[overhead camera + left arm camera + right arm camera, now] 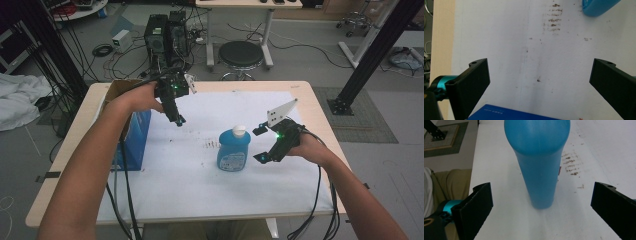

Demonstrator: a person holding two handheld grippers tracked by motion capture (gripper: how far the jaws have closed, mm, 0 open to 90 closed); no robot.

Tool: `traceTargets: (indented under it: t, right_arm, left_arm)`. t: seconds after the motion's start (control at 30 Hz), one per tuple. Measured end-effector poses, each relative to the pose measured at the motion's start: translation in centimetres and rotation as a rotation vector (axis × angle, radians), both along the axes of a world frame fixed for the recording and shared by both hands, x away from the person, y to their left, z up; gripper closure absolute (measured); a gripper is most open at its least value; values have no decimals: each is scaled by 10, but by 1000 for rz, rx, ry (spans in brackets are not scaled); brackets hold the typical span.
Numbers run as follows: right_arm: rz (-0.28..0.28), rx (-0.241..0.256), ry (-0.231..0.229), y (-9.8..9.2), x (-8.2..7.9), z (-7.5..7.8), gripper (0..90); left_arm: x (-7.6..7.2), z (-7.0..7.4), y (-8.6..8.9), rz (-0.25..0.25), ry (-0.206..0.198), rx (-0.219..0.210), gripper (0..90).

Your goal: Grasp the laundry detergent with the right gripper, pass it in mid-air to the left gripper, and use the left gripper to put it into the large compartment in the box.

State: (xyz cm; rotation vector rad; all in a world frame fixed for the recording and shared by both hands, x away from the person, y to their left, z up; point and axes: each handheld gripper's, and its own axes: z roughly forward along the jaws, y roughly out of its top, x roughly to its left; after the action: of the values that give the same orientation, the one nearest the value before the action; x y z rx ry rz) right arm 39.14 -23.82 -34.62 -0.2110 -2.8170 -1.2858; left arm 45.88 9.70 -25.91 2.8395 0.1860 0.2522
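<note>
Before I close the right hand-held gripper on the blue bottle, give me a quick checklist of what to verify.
1. Right hand-held gripper open: ok, jaws stand wide apart.
2. Blue bottle centred between the jaws: ok in the right gripper view.
3. Bottle upright on the white sheet: ok.
4. White cap on the bottle: ok, it sits on top; how tight, cannot tell.
5. Jaws far enough forward to flank the bottle: not ok, it stands beyond the tips.
6. Left hand-held gripper out of the way: ok, open, near the blue box.
</note>
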Motion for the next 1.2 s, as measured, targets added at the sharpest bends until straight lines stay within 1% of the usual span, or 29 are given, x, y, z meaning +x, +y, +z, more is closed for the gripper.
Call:
traceTargets:
  t: [0.1, 0.27, 0.33, 0.5, 0.53, 0.63, 1.07, 1.2]
  right_arm:
    - [1, 5, -1, 3, -1, -4, 30]
    - [5, 36, -2, 10, 0, -9, 29]
    - [8, 48, -1, 14, 0, -11, 30]
    - [18, 64, 3, 22, -1, -16, 30]
    - [19, 69, -3, 24, -1, -17, 30]
    - [21, 81, -4, 28, -1, -20, 30]
    - [22, 124, -4, 39, -2, -31, 30]
    - [10, 151, 1, 39, -3, -36, 30]
  left_arm:
    - [0, 0, 0, -5, -4, 0, 29]
    - [0, 0, 1, 5, -3, -5, 29]
    - [0, 0, 2, 0, -8, -3, 29]
    - [-1, -1, 2, 8, -5, -7, 29]
    - [-1, -1, 2, 8, -5, -5, 29]
    - [-1, -1, 3, 5, -8, -5, 29]
    - [0, -1, 4, 9, -9, -5, 29]
    - [0, -1, 3, 9, -9, -7, 30]
